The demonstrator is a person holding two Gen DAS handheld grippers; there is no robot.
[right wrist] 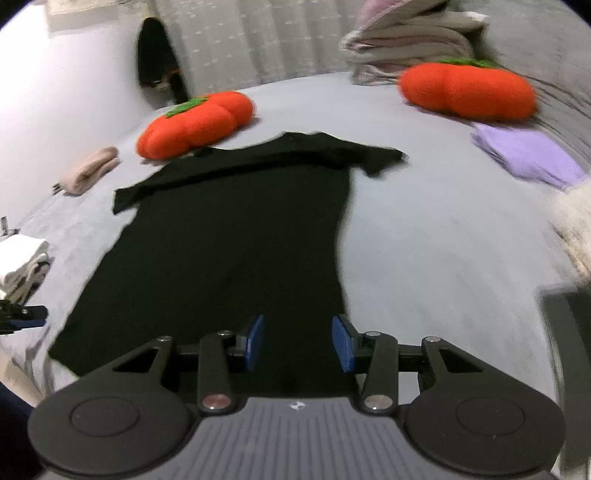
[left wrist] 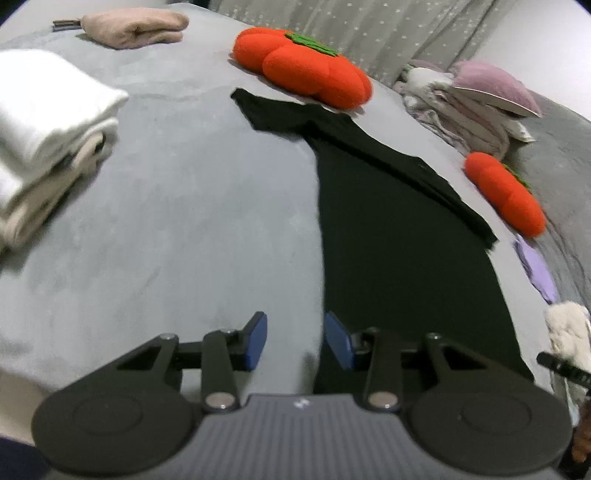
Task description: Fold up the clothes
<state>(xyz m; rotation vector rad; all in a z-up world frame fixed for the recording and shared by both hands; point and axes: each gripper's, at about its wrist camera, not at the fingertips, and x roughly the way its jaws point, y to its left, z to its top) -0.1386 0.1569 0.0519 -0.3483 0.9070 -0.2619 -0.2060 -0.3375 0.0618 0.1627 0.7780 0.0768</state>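
**A:** Lying flat on the grey bed (left wrist: pixel 177 206) was a black T-shirt (left wrist: pixel 399 258), spread out lengthwise, collar end far from the cameras and hem near them. Did you see it the same way?

**B:** Yes. In the right wrist view the black T-shirt (right wrist: pixel 236 236) had both short sleeves stretched out to the sides, and the top part looked folded or creased across the shoulders.

**A:** And the tools?

**B:** The left tool (left wrist: pixel 295 341) hung over the shirt's left edge near the hem, its blue pads partly apart with nothing between them. The right tool (right wrist: pixel 298 341) hung over the shirt's right edge near the hem, also part-way apart and holding nothing. Whether the pads touched the cloth, I could not tell.

**A:** What lay around the shirt?

**B:** A large orange pumpkin cushion (left wrist: pixel 303 70) sat just beyond the collar, touching or nearly touching it. A second orange cushion (left wrist: pixel 506 192) lay off to the shirt's right side. A folded lilac garment (right wrist: pixel 528 155) sat near that second cushion.

**A:** Anything on the other side?

**B:** A stack of folded white and beige clothes (left wrist: pixel 48 140) well apart from the shirt, and a folded pink garment (left wrist: pixel 136 27) farther back. A heap of bedding and pillows (left wrist: pixel 476 107) was piled at the far right.
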